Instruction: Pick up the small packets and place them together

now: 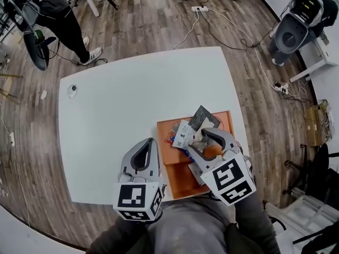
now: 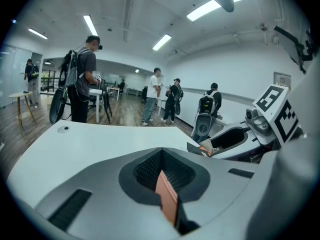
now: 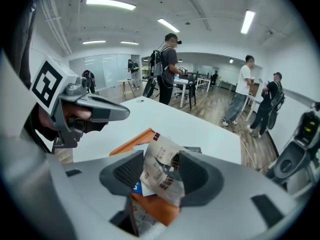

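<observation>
An orange tray [image 1: 183, 180] lies on the white table [image 1: 122, 105] and holds several small packets. My right gripper [image 1: 195, 141] hangs over the tray with its jaws apart. A white printed packet [image 3: 162, 179] stands loosely between them, also visible from the head camera [image 1: 184, 134]. Beneath it lie a blue packet [image 3: 137, 188] and a dark packet [image 1: 201, 116]. My left gripper [image 1: 150, 143] sits at the tray's left side. In the left gripper view its jaws are shut on the tray's orange edge [image 2: 167, 199].
A small round fitting [image 1: 72, 90] sits near the table's far left corner. Cables and a power strip [image 1: 199, 8] lie on the wooden floor beyond the table. Several people stand around the room, and a machine on a stand [image 1: 291, 33] is at the far right.
</observation>
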Motion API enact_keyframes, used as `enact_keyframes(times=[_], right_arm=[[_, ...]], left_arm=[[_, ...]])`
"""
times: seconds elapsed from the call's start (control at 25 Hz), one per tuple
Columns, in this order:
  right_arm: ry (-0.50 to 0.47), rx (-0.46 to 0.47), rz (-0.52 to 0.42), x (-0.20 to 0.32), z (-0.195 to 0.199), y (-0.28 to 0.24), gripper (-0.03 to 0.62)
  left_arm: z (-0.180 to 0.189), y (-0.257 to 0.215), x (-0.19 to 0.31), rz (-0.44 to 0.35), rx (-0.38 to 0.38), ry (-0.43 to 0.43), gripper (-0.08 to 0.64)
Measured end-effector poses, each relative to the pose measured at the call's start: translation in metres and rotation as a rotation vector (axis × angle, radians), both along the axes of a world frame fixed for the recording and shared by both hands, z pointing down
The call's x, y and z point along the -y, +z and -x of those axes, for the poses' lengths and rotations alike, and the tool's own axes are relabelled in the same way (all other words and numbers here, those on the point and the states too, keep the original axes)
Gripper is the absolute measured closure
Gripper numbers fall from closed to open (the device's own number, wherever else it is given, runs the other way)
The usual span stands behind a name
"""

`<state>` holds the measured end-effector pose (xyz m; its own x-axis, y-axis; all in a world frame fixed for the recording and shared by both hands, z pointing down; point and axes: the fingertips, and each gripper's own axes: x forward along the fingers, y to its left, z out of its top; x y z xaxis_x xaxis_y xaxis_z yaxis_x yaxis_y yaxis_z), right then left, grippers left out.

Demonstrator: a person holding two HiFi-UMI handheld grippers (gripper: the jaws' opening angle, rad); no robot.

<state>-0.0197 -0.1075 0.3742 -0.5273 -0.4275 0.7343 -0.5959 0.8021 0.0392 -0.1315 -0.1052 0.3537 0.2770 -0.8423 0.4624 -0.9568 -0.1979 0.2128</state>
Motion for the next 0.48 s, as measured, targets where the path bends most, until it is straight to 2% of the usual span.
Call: enact_keyframes(times=[0.16,0.48], right_arm=[[0.009,0.027,-0.023,0.000,-0.006,-0.014,0.365],[0.055,0.033,-0.088,0.000,-0.021,-0.033,0.366]], left_arm=[[-0.006,-0.010,-0.002,-0.009,0.003,0.001,0.563],[-0.015,-0.024,-0.011,-0.034,0.009,0.012,0.563]])
